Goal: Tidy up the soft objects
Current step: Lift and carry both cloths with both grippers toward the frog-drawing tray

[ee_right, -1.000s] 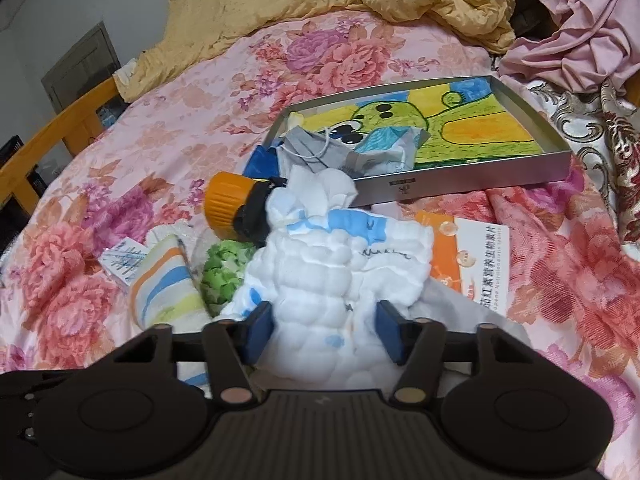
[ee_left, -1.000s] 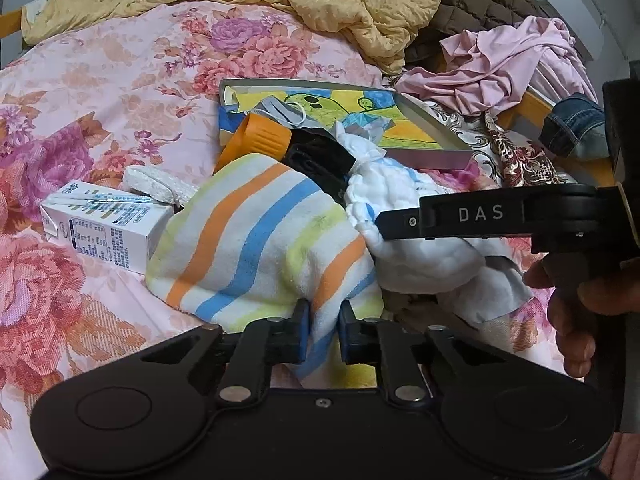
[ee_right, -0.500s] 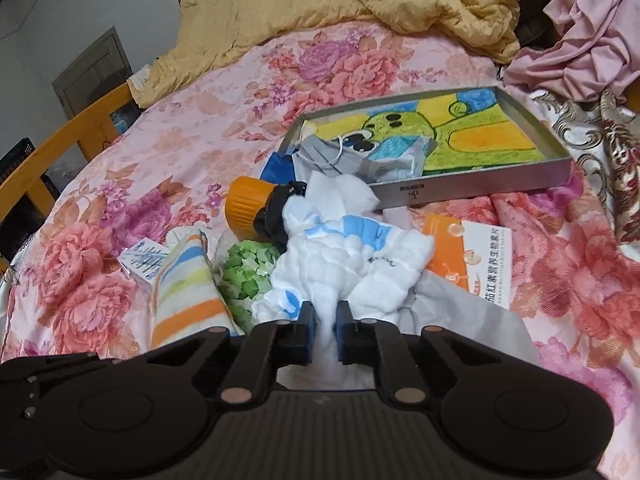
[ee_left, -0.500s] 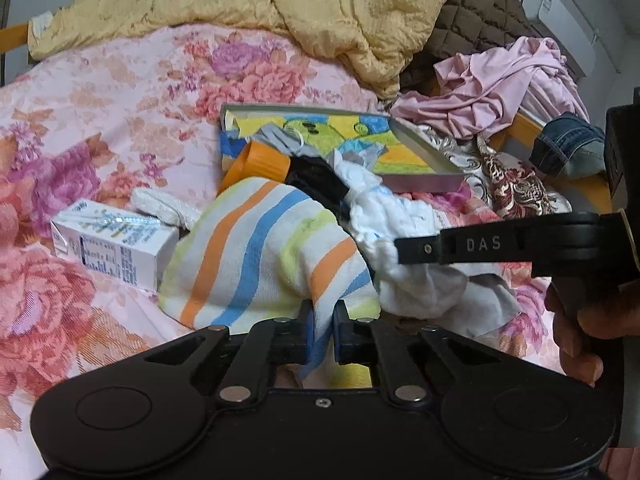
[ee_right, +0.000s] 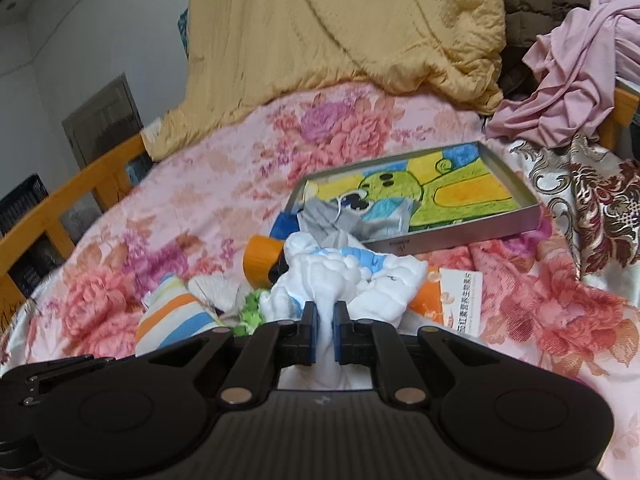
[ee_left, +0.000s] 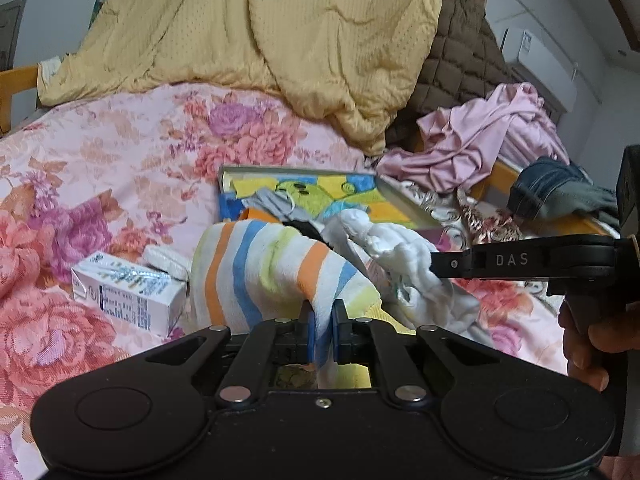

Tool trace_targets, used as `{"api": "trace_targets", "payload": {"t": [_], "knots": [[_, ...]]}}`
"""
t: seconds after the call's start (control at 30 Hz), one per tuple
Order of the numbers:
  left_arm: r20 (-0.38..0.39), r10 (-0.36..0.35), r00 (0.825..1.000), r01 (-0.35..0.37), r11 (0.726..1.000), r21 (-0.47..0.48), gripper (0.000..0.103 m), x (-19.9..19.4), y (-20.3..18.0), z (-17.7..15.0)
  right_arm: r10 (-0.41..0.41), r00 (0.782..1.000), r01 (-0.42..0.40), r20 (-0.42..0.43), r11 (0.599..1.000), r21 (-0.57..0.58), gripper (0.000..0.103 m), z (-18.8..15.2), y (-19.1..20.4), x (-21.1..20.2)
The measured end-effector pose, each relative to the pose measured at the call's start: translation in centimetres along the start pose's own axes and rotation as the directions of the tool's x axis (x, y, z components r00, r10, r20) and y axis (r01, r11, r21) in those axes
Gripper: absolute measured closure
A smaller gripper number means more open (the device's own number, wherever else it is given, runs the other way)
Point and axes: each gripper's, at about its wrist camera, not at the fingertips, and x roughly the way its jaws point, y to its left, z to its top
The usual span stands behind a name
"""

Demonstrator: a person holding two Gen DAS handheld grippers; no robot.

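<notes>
Left wrist view alone shows the milk carton beside the striped towel.

This is a lived-in bedroom in a home. A bed with a pink floral sheet and an orange wooden frame fills both views. A rumpled yellow quilt and a brown quilted cover are heaped at its far end, loose pink clothing and folded jeans lie along one side, and a wall air conditioner hangs behind.
</notes>
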Motion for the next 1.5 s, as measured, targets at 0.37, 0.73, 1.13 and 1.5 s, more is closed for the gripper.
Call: {"api": "trace_targets", "payload": {"t": [0.37, 0.73, 1.13, 1.5], "knots": [[0.067, -0.006, 0.998, 0.005, 1.0, 0.026, 0.095, -1.8, -0.9, 2.9, 0.06, 0.979, -0.072, 0.197, 0.996, 0.055, 0.095, 1.0, -1.5, -3.0], [0.119, -0.024, 0.993, 0.014, 0.996, 0.086, 0.095, 0.3, -1.7, 8.0, 0.022, 0.951, -0.052, 0.307, 0.995, 0.09, 0.095, 3.2, -4.3, -3.1], [0.12, -0.04, 0.992, 0.026, 0.993, 0.114, 0.095, 9.7, -2.0, 13.4, -0.032, 0.935, -0.01, 0.353, 0.993, 0.115, 0.095, 8.2, -7.8, 3.8], [0.058, -0.02, 0.998, 0.015, 0.996, 0.091, 0.095, 20.6, -2.6, 15.7, -0.091, 0.946, 0.045, 0.312, 0.987, 0.154, 0.095, 10.4, -11.6, 9.1]]}}
